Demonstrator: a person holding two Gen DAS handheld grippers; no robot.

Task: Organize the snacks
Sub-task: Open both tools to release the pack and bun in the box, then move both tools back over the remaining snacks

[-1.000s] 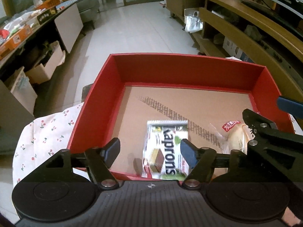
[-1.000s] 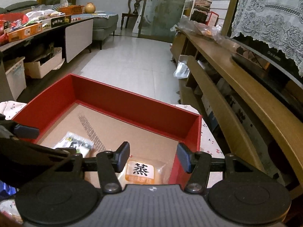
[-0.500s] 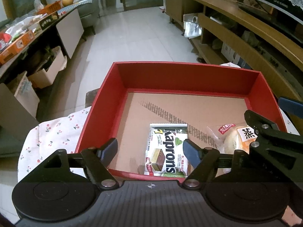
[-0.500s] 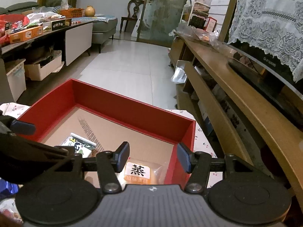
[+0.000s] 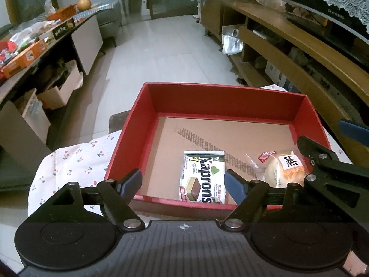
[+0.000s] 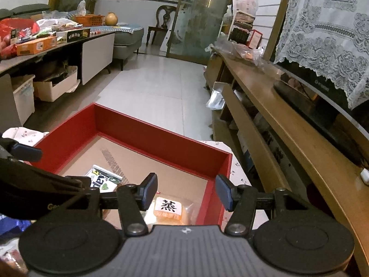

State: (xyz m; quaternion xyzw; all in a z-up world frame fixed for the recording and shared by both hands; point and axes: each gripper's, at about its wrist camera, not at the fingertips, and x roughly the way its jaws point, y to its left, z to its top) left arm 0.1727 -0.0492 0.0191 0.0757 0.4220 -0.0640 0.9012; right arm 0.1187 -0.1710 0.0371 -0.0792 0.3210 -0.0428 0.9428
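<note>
A red box (image 5: pixel 129 138) with a brown cardboard floor stands on a cherry-print cloth (image 5: pixel 76 164). Inside, near the front wall, lie a green and white Kaprons wafer pack (image 5: pixel 203 176) and a clear-wrapped bun (image 5: pixel 284 169) with an orange label. My left gripper (image 5: pixel 183 182) is open and empty, above the box's front edge. My right gripper (image 6: pixel 186 190) is open and empty, over the box's front right corner, above the bun (image 6: pixel 169 210). The wafer pack (image 6: pixel 103 180) and the box (image 6: pixel 161 143) show in the right wrist view too.
A wooden TV unit (image 6: pixel 288 115) runs along the right. A dark counter (image 5: pixel 34 53) loaded with boxes and snacks stands at the left, with cartons below it. Tiled floor (image 5: pixel 161 53) lies beyond the box. The left gripper's body (image 6: pixel 34 184) shows at the left of the right wrist view.
Both grippers have pulled back and risen from the box, so the box looks smaller and lower. The wafer pack and bun stay on the box floor. Both stay open.
</note>
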